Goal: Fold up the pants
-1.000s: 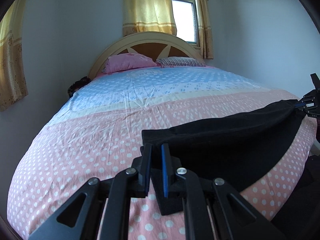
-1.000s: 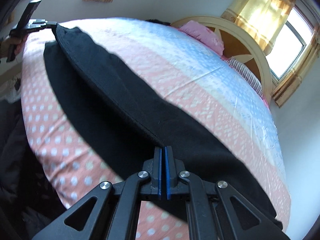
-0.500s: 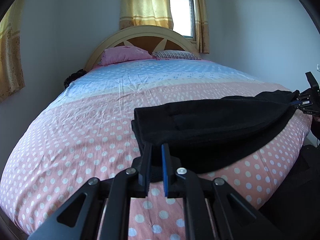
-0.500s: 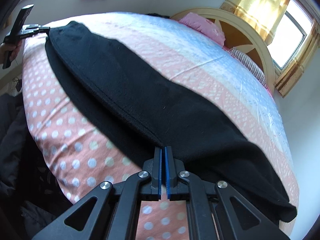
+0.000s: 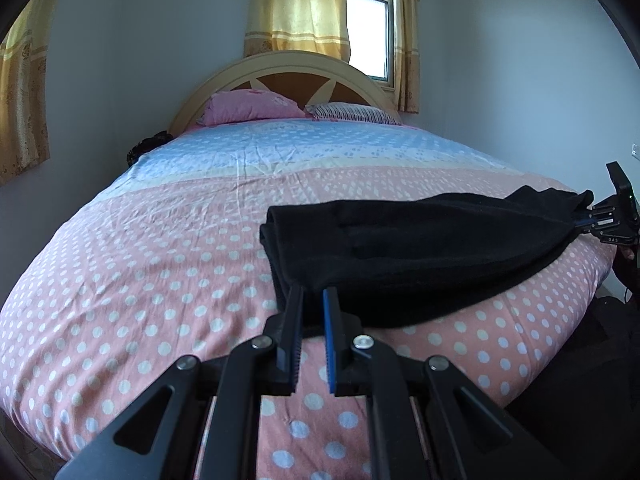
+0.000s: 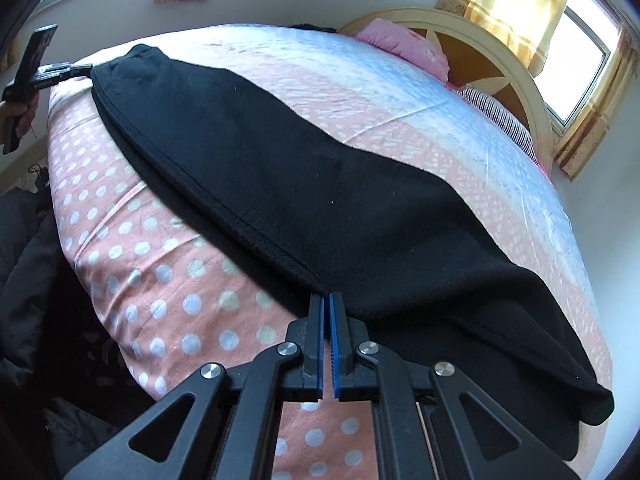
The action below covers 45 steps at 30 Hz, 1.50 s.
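Your left tongs (image 5: 312, 300) stand parted with a clear gap between the blue pads, and the near edge of the pants (image 5: 420, 256) lies just past the tips; the cloth shows behind the gap, but you cannot tell whether any fabric sits between the fingers. Your right tongs (image 6: 325, 304) are nearly closed, with only a thin slit between the pads, and their tips meet the hemmed edge of the pants (image 6: 320, 184), pinching it.

The pants are black and lie folded lengthwise across the foot of the bed (image 5: 160, 264), on the pink dotted part of the sheet. In the left view they stretch from your tips off to the right, where the right tongs (image 5: 591, 221) hold the far end at the mattress edge. In the right view they run away to the upper left, where the left tongs (image 6: 86, 67) sit at the far end.

Beyond the pants the sheet turns pale blue. At the far end lie a pink pillow (image 5: 252, 106) and a striped pillow (image 5: 356, 113) against the headboard (image 5: 296, 68), with a curtained window (image 5: 366, 36) above.
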Available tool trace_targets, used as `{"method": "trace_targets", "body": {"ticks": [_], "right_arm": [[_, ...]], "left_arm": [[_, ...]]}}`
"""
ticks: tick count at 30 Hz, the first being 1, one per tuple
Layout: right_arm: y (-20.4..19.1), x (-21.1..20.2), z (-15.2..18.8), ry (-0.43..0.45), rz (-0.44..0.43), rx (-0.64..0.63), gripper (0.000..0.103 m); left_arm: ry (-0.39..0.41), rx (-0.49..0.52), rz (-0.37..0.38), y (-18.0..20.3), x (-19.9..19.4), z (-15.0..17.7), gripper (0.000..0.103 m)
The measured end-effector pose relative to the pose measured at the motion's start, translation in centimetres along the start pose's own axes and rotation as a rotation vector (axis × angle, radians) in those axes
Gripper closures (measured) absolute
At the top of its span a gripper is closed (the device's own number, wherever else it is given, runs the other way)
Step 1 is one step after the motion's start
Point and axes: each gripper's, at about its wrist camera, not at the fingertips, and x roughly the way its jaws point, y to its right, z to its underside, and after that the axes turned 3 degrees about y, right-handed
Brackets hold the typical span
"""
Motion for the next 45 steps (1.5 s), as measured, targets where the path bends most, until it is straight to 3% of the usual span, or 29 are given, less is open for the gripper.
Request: {"method": "trace_targets", "body": {"ticks": [13,17,20,24,25,26,28,30,33,35,41,44,45], "right_arm": [[-0.5,-0.6,0.7,-0.002,-0.004,-0.011,0.101],[0.2,-0.8,0.7,-0.008,-0.029,-0.002,0.100],[1.0,-1.6,0.9,-0.026,-0.001,-0.013,0.100],[3.4,-3.8,0.1,0.032,-0.075,0.087,0.099],[3.9,-4.2,-0.4,0.046,-0.101,0.113,0.093],[4.5,-4.4,-1.2,0.057,-0.129,0.140,0.072],[4.9,-4.3,-2.9,0.078,-0.169,0.168,0.040],[4.8,-3.7,-4.8,0.105,-0.198,0.177,0.040],[4.0,-0.9,-8.5,0.080,-0.231,0.182,0.040],[3.6,0.8,-10.9,0.074,-0.268,0.189,0.049],[2.5,7.8,-17.8,0.020,-0.386,0.305,0.065],[2.3,11.7,-19.9,-0.042,-0.486,0.411,0.065],[1.9,13.0,-20.6,-0.065,-0.505,0.445,0.065]], "left_arm": [[-0.032,0.002,-0.016,-0.3,0.9,0.6,0.092],[-0.044,-0.002,-0.037,-0.7,1.0,0.5,0.083],[-0.055,0.055,-0.102,-0.8,0.0,0.5,0.067],[-0.042,0.022,-0.183,-3.1,-2.2,0.1,0.066],[-0.023,-0.004,-0.198,-3.5,-2.8,-0.4,0.066],[0.005,-0.022,-0.200,-3.6,-3.3,-0.9,0.066],[0.060,-0.017,-0.189,-2.6,-3.7,-2.6,0.058],[0.101,0.007,-0.138,-0.5,-3.1,-4.4,0.046],[0.103,0.041,-0.050,3.7,-0.2,-6.7,0.045],[0.088,0.060,-0.002,6.4,2.1,-7.3,0.045],[-0.075,0.094,0.102,12.5,8.9,-5.4,0.045],[-0.189,0.157,0.151,14.4,9.8,-3.0,0.045],[-0.167,0.178,0.143,14.9,9.1,-2.6,0.045]]}}
